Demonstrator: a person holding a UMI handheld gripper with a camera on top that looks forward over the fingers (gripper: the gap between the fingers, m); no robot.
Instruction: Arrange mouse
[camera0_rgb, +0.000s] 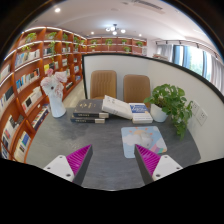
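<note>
At twelve o'clock beyond our gripper (112, 160), jaws spread and empty, we see a pale patterned rectangular mousepad (143, 139); no mouse is discernible.

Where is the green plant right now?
In the gripper view, the green plant stands in a white pot on the grey table, on the right side beyond the open fingers, next to the books and behind the mousepad.

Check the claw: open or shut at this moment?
Open. The claw shows a wide gap between its pink pads, with bare table between and nothing held; the mousepad lies ahead.
</note>
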